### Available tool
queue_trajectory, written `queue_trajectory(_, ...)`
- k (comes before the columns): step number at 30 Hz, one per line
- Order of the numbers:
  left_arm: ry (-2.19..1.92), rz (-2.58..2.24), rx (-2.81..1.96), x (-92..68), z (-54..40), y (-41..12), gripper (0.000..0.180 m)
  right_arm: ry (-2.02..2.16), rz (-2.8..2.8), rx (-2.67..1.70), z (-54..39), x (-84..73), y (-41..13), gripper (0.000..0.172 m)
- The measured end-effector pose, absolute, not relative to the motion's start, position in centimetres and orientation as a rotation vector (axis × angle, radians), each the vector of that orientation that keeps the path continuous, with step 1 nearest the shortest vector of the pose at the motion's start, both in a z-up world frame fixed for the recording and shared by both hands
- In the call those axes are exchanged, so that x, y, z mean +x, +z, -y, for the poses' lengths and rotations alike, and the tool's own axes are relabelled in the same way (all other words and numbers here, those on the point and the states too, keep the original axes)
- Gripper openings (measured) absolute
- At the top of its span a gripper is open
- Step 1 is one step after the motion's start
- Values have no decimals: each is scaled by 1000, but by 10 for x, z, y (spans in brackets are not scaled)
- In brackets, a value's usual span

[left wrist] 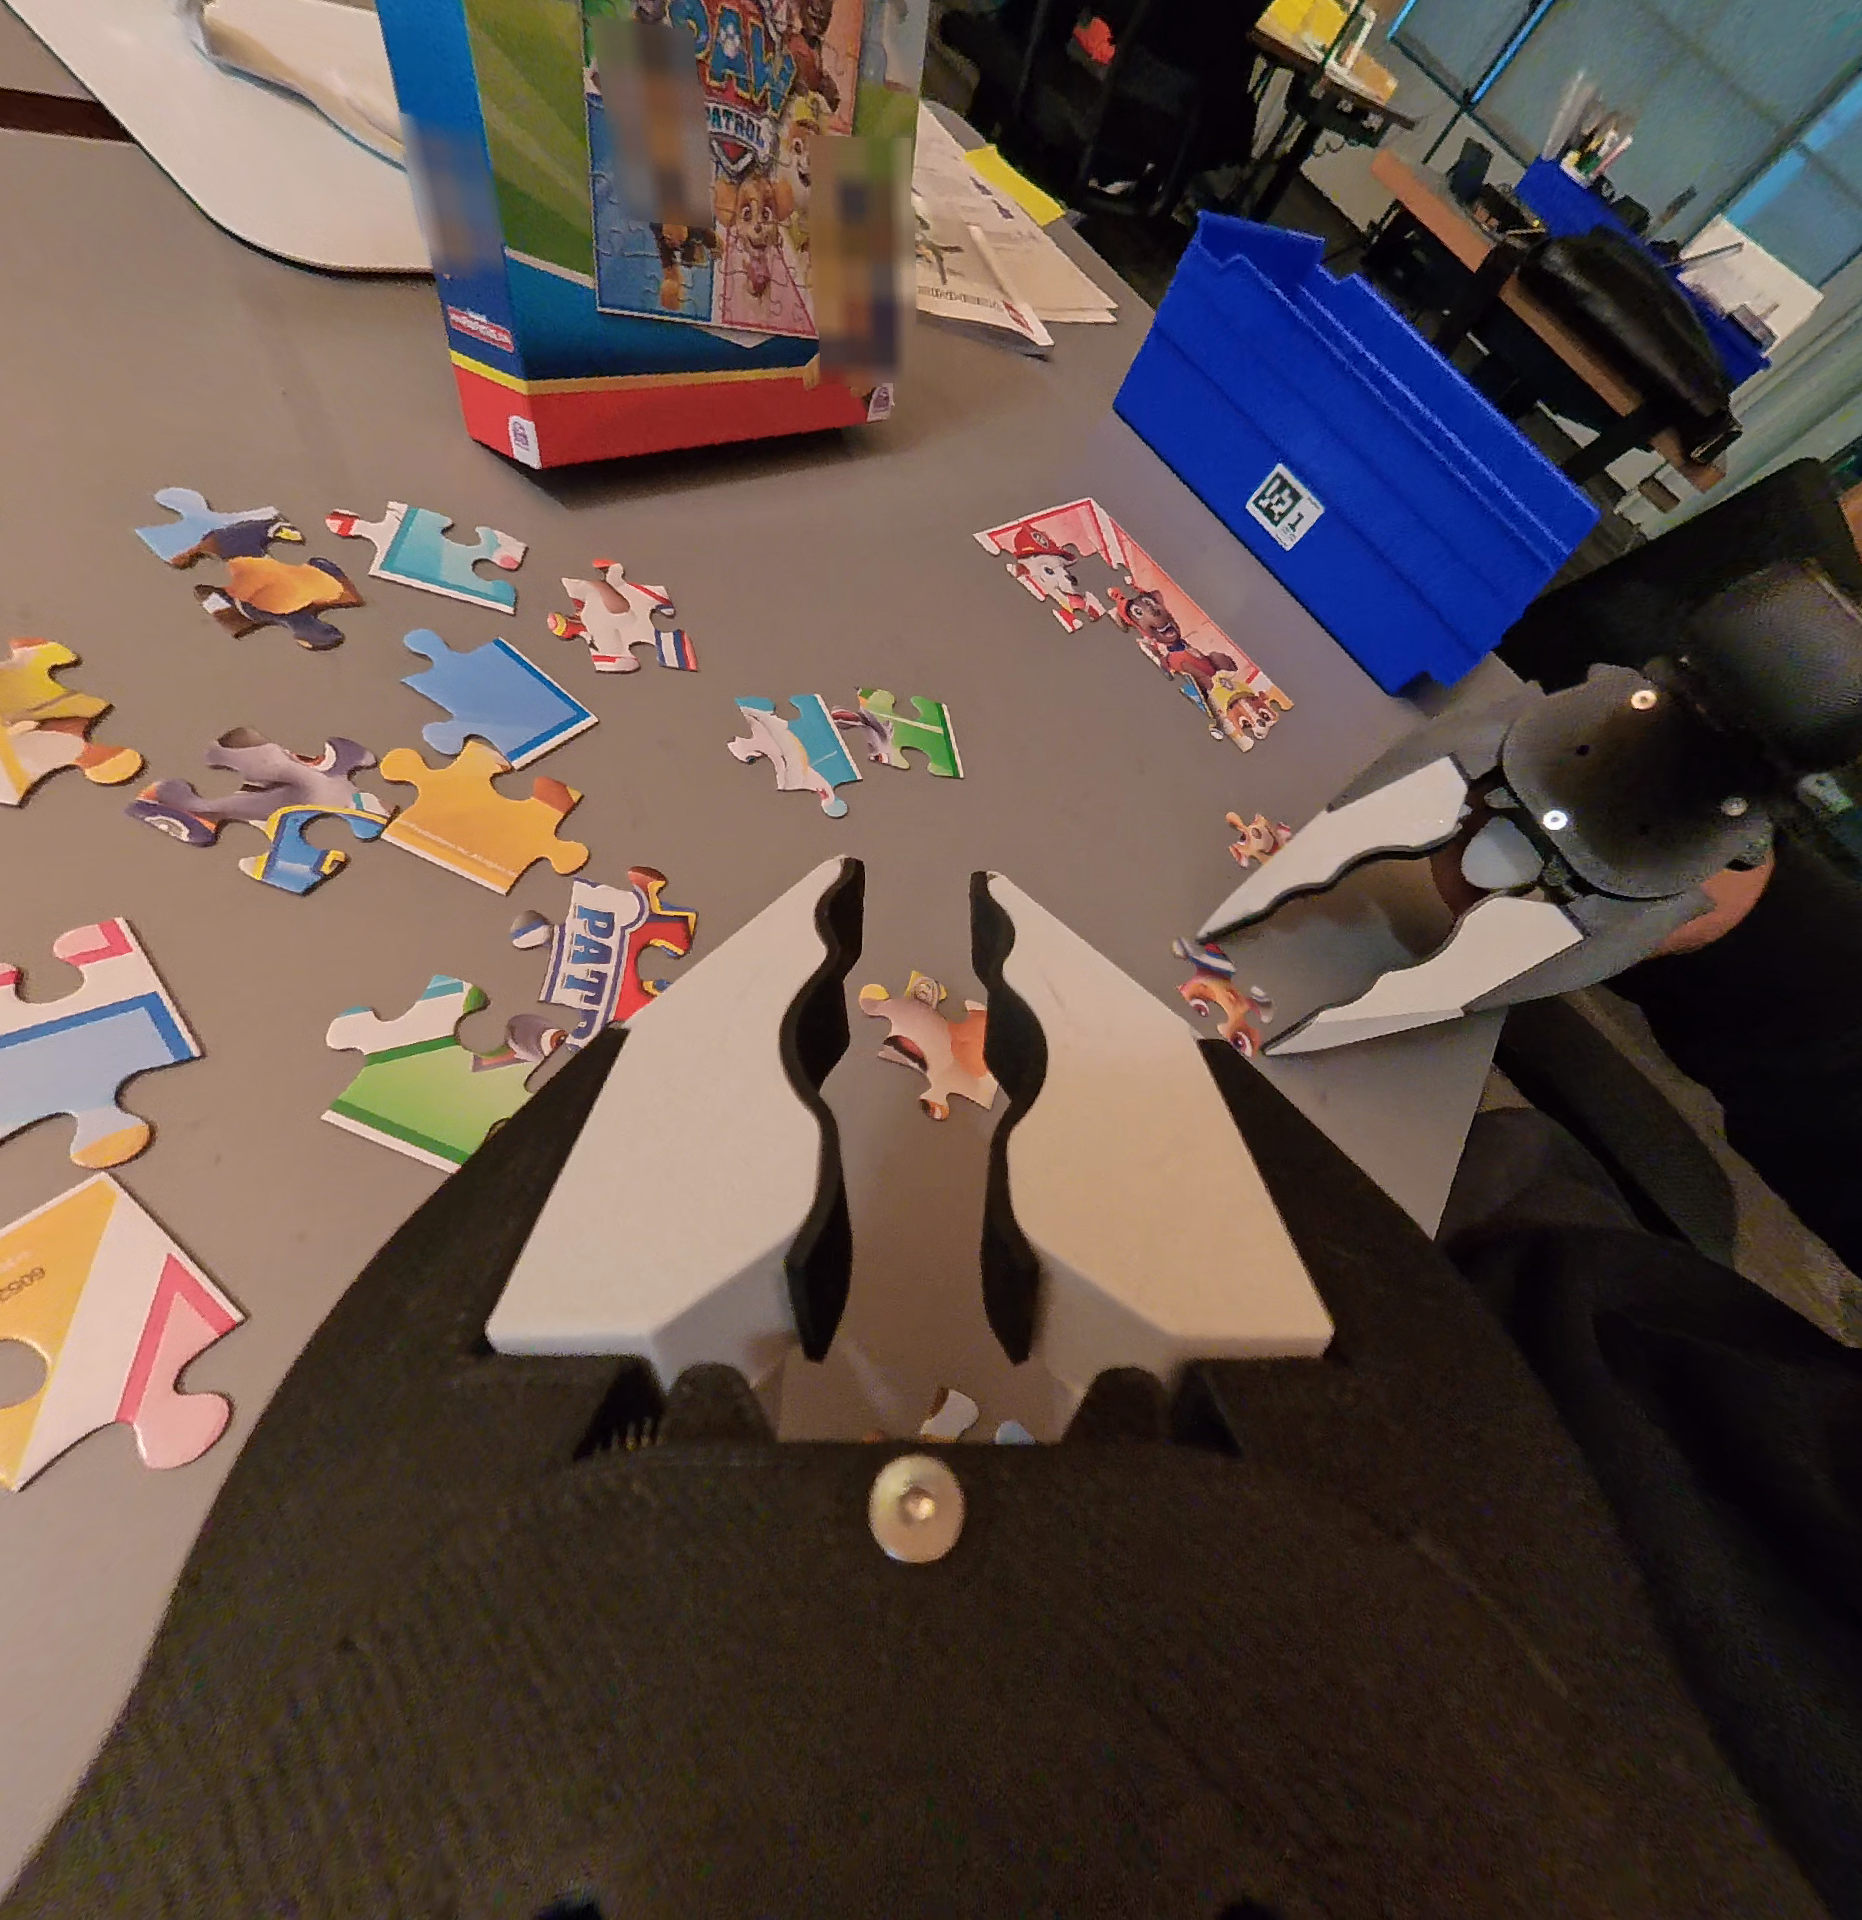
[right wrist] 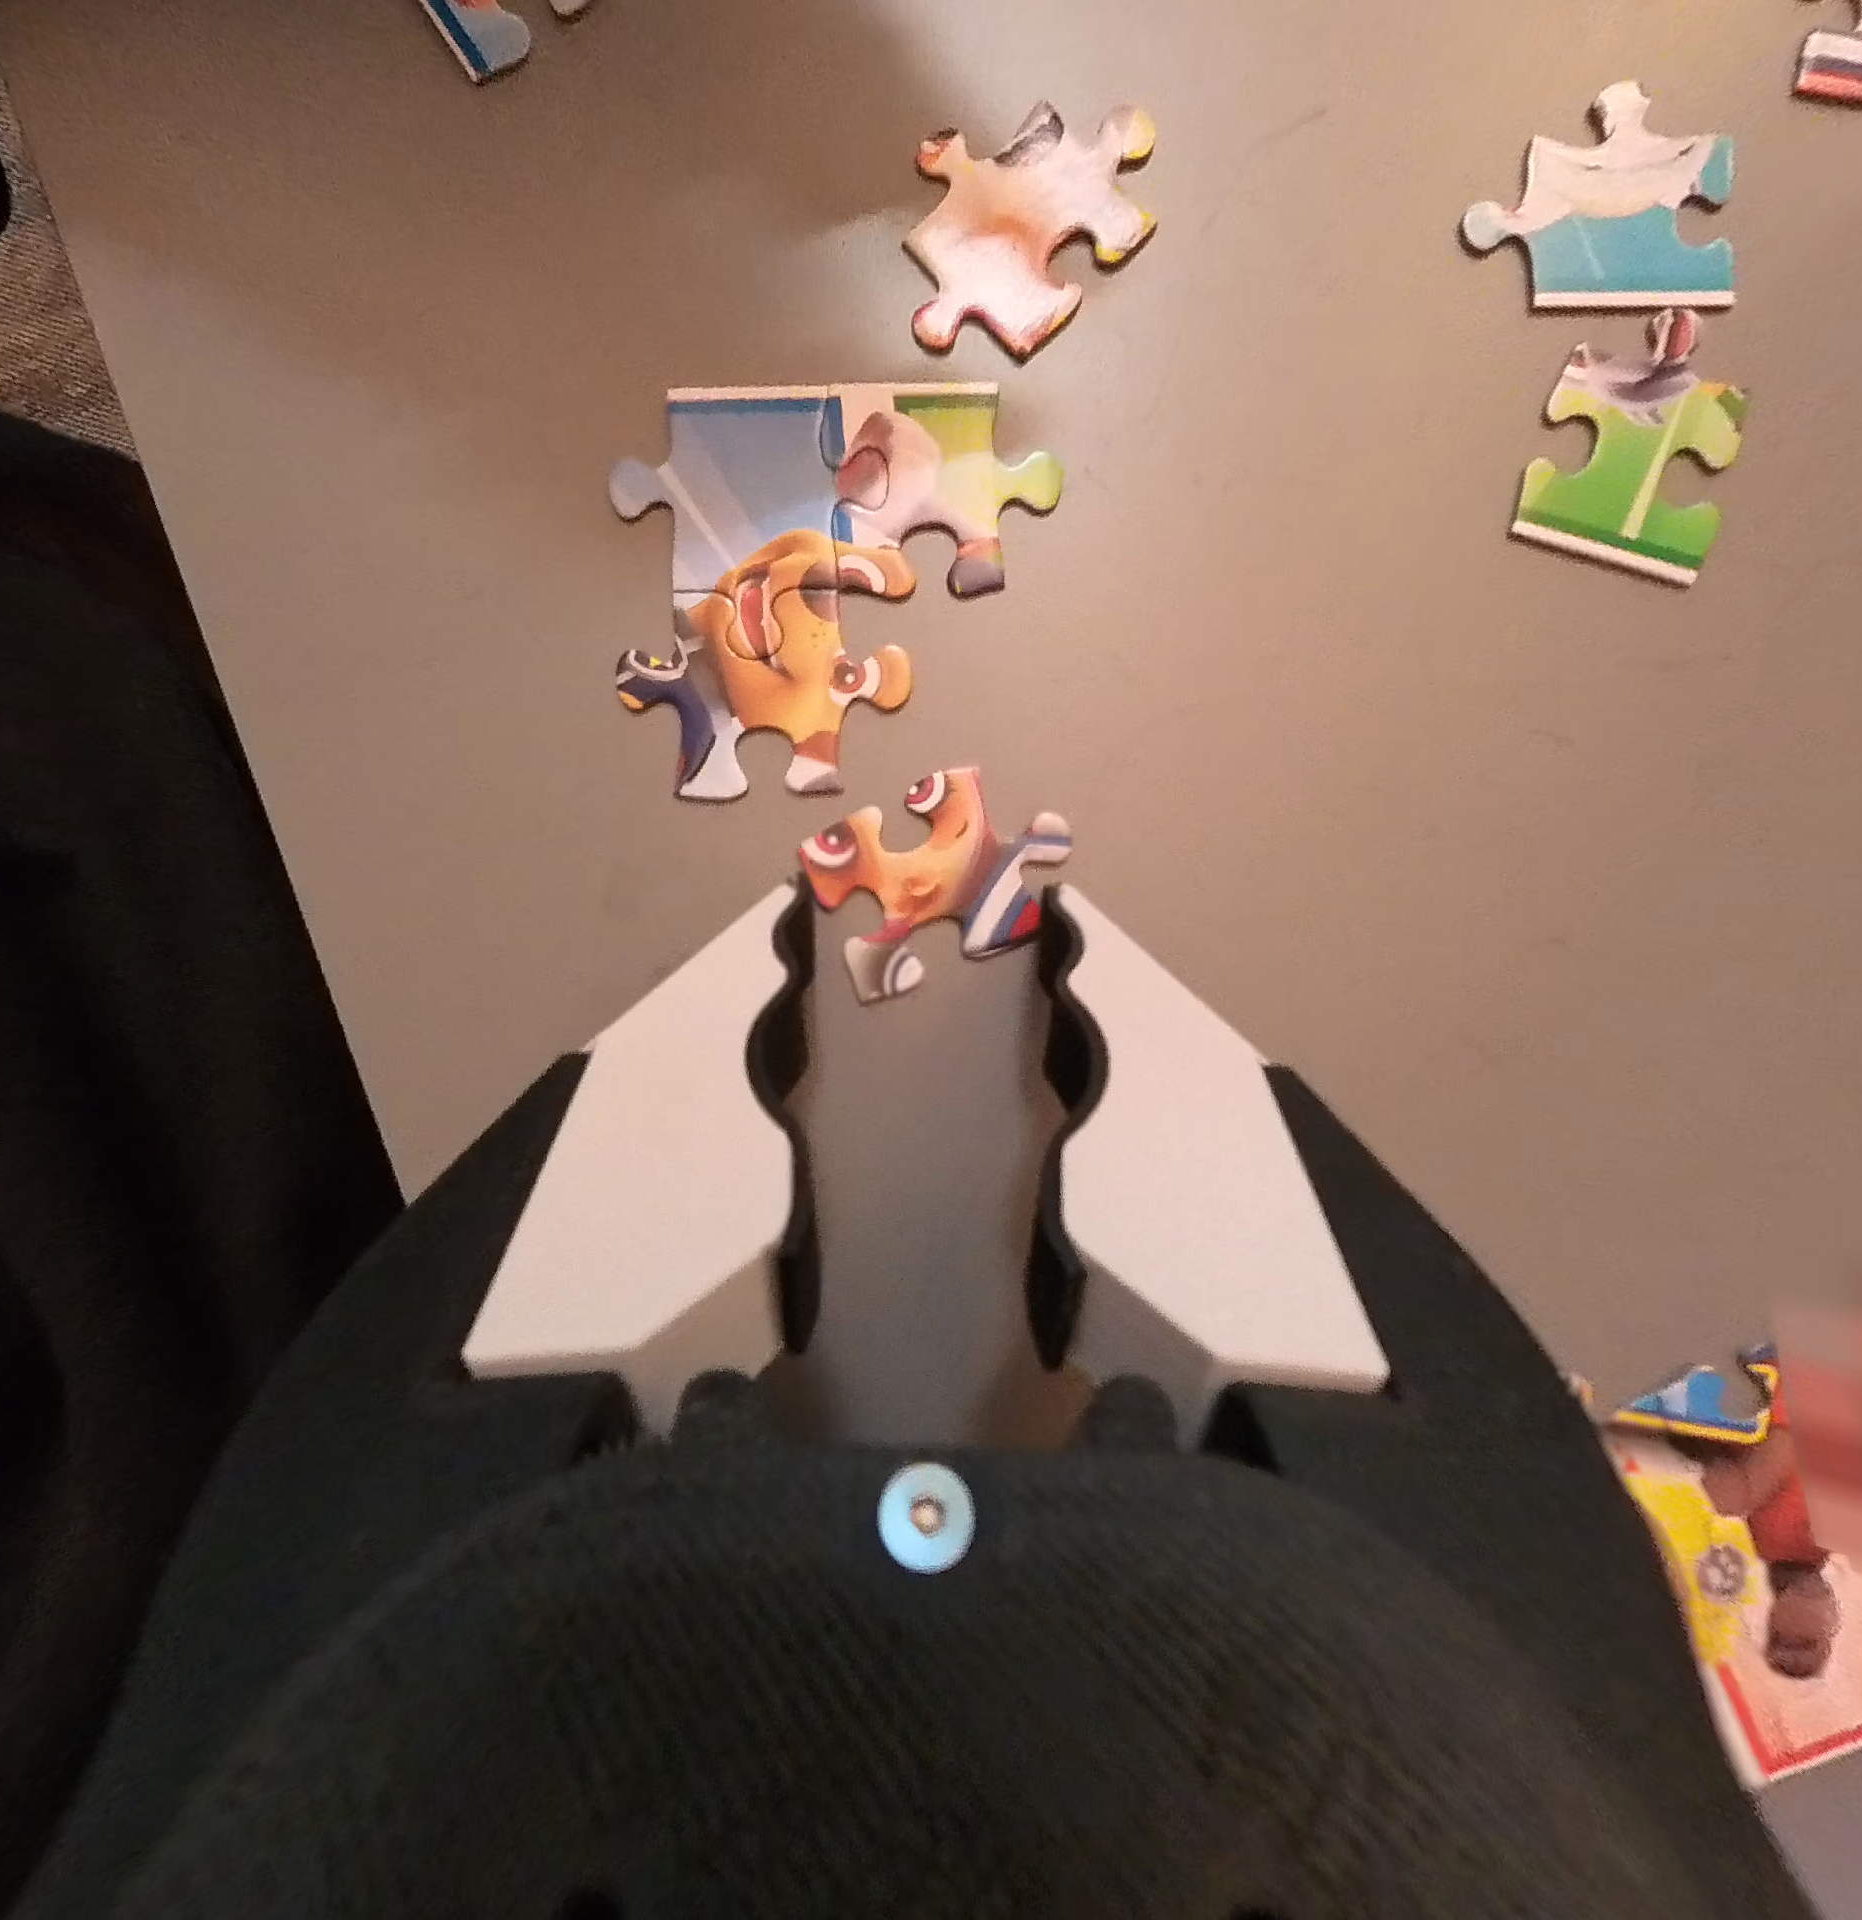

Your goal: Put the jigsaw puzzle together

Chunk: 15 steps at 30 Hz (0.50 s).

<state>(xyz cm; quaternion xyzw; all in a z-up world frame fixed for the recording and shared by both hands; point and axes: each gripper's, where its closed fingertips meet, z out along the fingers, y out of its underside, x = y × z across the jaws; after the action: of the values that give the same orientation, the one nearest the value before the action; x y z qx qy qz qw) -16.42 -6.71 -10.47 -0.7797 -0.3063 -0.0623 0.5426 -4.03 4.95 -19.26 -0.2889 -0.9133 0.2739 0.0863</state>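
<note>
My right gripper [right wrist: 922, 899] is low over the grey table [right wrist: 1322, 831]. Its fingertips are closed on the two side edges of an orange puppy-face puzzle piece [right wrist: 922, 883]. The piece sits just short of a joined group of three pieces [right wrist: 792, 540]. The same gripper [left wrist: 1239, 987] and piece [left wrist: 1223, 997] show at the right in the left wrist view. My left gripper [left wrist: 916, 873] hovers over the table with its jaws a little apart and nothing between them. A loose white and orange piece [left wrist: 932, 1039] lies on the table beneath its fingers.
Many loose pieces [left wrist: 480, 696] lie to the left. A joined red strip [left wrist: 1135, 613] lies by a blue bin [left wrist: 1353, 436]. A puzzle box [left wrist: 657, 239] stands at the back, with papers [left wrist: 1000, 260] beside it. The table edge and dark clothing [right wrist: 96, 935] are at the right gripper's left. The left gripper's tips are roughly 20 cm from the right gripper's.
</note>
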Motion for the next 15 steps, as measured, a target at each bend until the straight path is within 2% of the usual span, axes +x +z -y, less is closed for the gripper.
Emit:
queue_trajectory(10,-157,719,-1863,-162,62,-108,18,772,2594,-1095,-72,-13,-193,40)
queue_trajectory(15,-162,711,-1880,-159,55,-111,18,725,2265,-1503,-96,-9,-192,40)
